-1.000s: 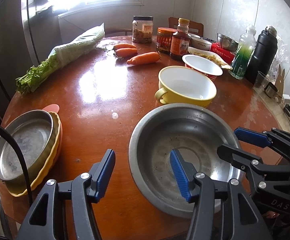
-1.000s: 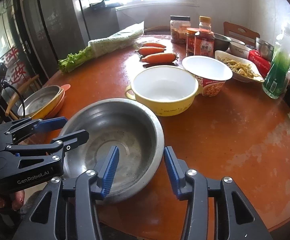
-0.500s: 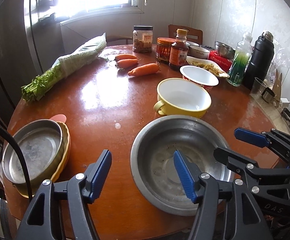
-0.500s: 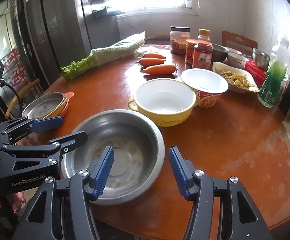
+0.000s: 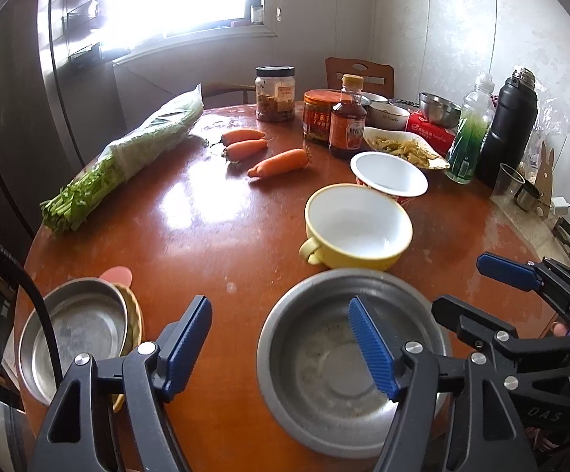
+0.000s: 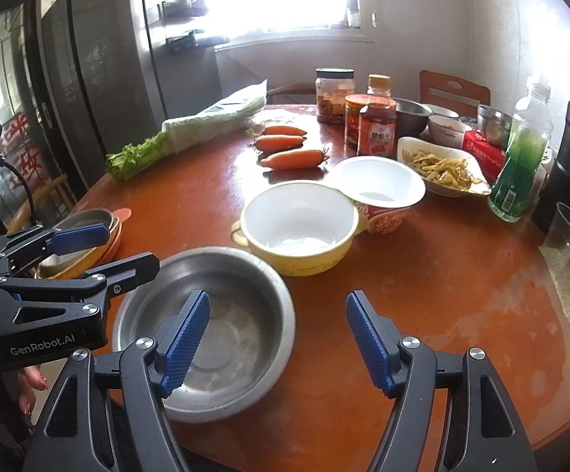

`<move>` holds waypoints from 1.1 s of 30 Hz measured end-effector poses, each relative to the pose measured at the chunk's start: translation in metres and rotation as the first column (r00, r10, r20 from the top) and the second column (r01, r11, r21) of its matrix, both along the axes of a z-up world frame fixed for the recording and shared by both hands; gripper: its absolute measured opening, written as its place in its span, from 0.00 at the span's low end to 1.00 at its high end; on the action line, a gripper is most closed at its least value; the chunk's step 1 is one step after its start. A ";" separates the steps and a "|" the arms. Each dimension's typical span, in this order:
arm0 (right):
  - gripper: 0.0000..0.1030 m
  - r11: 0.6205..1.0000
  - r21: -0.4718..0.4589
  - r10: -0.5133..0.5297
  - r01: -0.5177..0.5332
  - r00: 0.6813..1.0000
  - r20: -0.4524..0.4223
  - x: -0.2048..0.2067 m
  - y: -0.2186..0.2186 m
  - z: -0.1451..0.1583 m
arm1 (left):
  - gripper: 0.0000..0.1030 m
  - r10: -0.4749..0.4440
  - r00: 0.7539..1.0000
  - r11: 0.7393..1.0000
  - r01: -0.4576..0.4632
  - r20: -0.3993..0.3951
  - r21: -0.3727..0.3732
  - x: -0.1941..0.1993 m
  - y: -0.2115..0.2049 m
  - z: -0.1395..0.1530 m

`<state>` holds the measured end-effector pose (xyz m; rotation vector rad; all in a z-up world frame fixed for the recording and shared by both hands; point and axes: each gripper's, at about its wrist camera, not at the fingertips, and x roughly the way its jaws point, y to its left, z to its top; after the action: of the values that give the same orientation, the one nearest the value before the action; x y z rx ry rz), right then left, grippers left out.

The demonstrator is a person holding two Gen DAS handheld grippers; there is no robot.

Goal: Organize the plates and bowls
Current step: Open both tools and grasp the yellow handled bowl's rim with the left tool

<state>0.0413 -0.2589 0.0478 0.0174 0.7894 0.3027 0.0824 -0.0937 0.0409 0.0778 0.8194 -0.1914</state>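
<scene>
A large steel bowl [image 5: 324, 362] [image 6: 229, 326] sits at the table's near edge. Behind it stands a yellow bowl with a handle [image 5: 357, 228] [image 6: 298, 228], then a white paper noodle bowl [image 5: 389, 173] [image 6: 379, 190]. At the left, a steel plate [image 5: 76, 330] [image 6: 84, 220] lies on a yellow and an orange plate. My left gripper [image 5: 281, 344] is open and empty above the near edge, between the plate stack and the steel bowl. My right gripper [image 6: 277, 338] is open and empty over the steel bowl's right rim.
Celery in a bag [image 5: 135, 149], three carrots [image 5: 279, 163], jars and a sauce bottle [image 5: 347, 126] stand at the back. A dish of food [image 5: 403, 147], a green bottle [image 5: 469, 137], a black flask [image 5: 507, 126] and small bowls fill the right side.
Both grippers have drawn back and risen from the steel bowl, so the table looks farther away. Both stay open. No object has moved.
</scene>
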 end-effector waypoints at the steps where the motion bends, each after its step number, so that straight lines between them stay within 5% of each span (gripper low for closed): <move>1: 0.72 1.000 0.003 -0.005 0.005 1.000 0.002 0.002 -0.002 0.002 | 0.70 -0.002 1.000 1.000 0.002 0.001 0.002 0.003 -0.001 0.001; 13: 0.72 0.996 0.021 -0.086 0.086 0.996 -0.018 0.039 -0.027 0.010 | 0.75 -0.020 1.000 1.000 0.020 -0.017 0.023 0.066 -0.018 0.012; 28: 0.71 0.990 0.040 -0.129 0.135 0.983 -0.134 0.093 -0.030 -0.035 | 0.75 -0.035 0.985 0.998 0.044 -0.169 0.048 0.129 -0.039 -0.030; 33: 0.55 0.992 0.035 -0.117 0.124 0.982 -0.152 0.102 -0.029 -0.044 | 0.75 -0.037 0.983 0.998 0.047 -0.181 0.052 0.134 -0.043 -0.038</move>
<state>0.1428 -0.2874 0.0042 0.1308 0.9262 0.2056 0.2167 -0.1362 0.0027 0.1319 1.0042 -0.2177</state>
